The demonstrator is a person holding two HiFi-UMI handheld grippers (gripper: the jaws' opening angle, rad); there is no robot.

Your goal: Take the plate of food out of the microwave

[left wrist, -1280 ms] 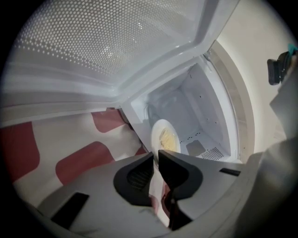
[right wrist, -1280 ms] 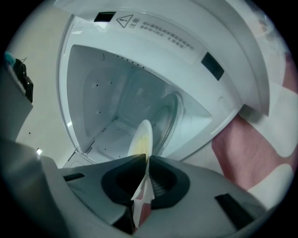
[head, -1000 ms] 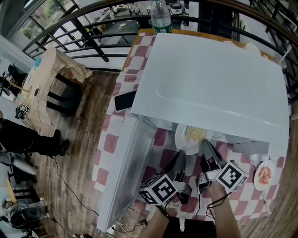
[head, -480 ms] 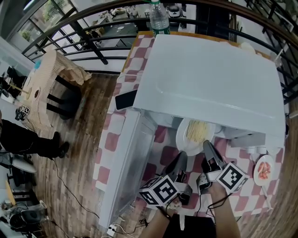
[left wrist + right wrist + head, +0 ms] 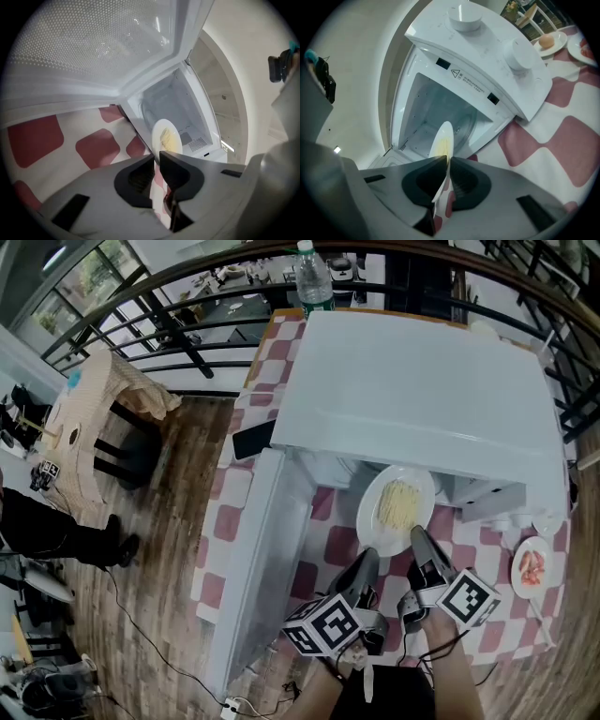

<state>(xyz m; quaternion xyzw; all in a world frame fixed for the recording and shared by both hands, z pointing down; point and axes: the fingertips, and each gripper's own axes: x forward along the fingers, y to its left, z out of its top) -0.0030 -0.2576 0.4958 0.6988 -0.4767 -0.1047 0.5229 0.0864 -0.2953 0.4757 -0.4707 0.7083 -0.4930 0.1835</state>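
The white plate (image 5: 397, 507) of pale noodles sits just in front of the white microwave (image 5: 422, 381), above the red-checked tablecloth, almost wholly out from under the oven's top. The microwave door (image 5: 258, 577) hangs open at the left. My left gripper (image 5: 367, 557) is shut on the plate's near-left rim, and my right gripper (image 5: 418, 538) is shut on its near-right rim. In the left gripper view the plate (image 5: 166, 138) runs edge-on between the closed jaws of the left gripper (image 5: 157, 158), with the empty cavity (image 5: 180, 105) behind. The right gripper (image 5: 446, 161) shows the plate (image 5: 442, 140) pinched the same way.
A small plate of red food (image 5: 532, 568) lies on the table at the right, and another with an egg (image 5: 547, 42) shows beyond the control knobs (image 5: 518, 54). A dark phone (image 5: 253, 439) and a water bottle (image 5: 313, 277) stand by the microwave. A cloth-draped chair (image 5: 94, 418) is at the left.
The plate has slid out of the microwave toward me with both grippers on it; a second ago only its near edge showed under the oven's top.
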